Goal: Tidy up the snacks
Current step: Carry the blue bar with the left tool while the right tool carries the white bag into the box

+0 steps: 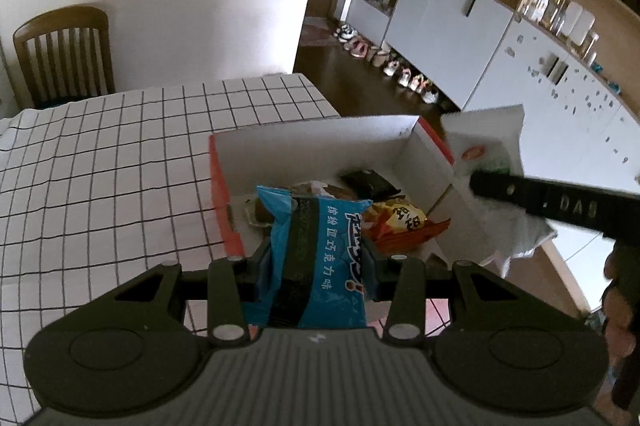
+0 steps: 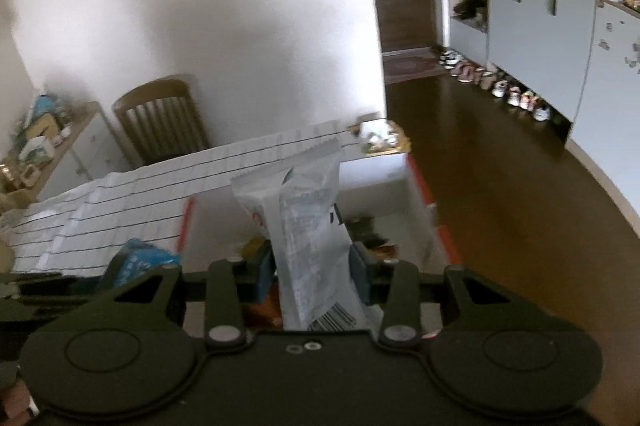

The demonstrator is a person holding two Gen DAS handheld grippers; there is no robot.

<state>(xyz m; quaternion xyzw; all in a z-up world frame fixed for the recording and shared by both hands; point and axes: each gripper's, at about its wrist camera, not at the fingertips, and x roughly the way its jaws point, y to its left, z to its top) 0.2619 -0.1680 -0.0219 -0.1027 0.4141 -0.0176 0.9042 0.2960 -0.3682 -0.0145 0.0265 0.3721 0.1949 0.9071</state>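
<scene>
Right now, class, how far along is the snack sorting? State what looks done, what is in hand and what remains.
Done: several packets, among them a yellow-orange packet, already lie in the open box. In hand: the left tongs grip a blue packet and the right tongs grip a white packet, both above the box. Left: putting these two in. Whether other snacks wait elsewhere is out of view.

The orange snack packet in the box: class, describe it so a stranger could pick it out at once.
Start at the table with the black-grid cloth, then the open white box with red-orange sides at its edge. Inside, beside the blue packet clamped in the left gripper, lies the orange snack packet: the only one with a yellow patch and dark lettering.
</scene>
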